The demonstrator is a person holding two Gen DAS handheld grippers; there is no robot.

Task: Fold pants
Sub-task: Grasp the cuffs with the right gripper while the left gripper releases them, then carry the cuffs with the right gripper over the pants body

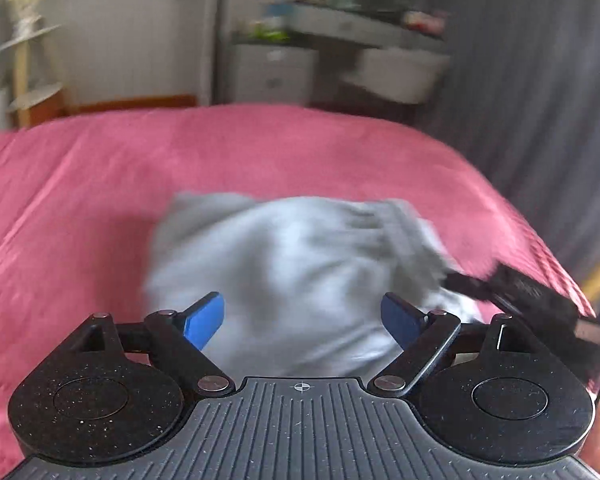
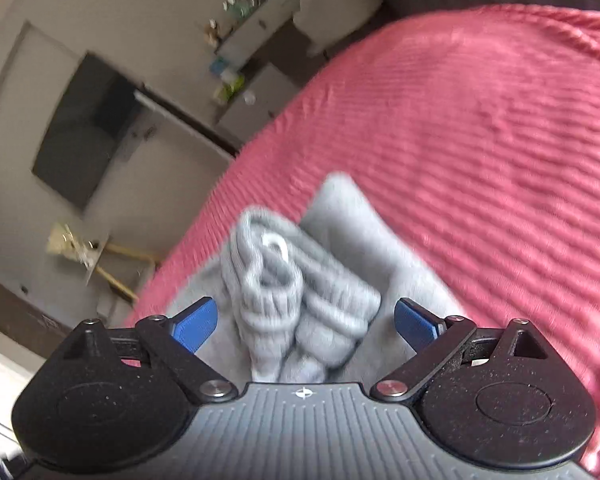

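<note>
Pink ribbed bedspread [image 1: 100, 184]; grey curtain [image 1: 540, 100]; white cabinets [image 1: 272, 68], possibly dresser, blurred.

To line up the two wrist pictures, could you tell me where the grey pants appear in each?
Left wrist: grey pants lie centre, beyond the open fingers.
Right wrist: pants sit low centre, ribbed waistband bunched between the fingers.
Shared landmark: pink bedspread.
</note>
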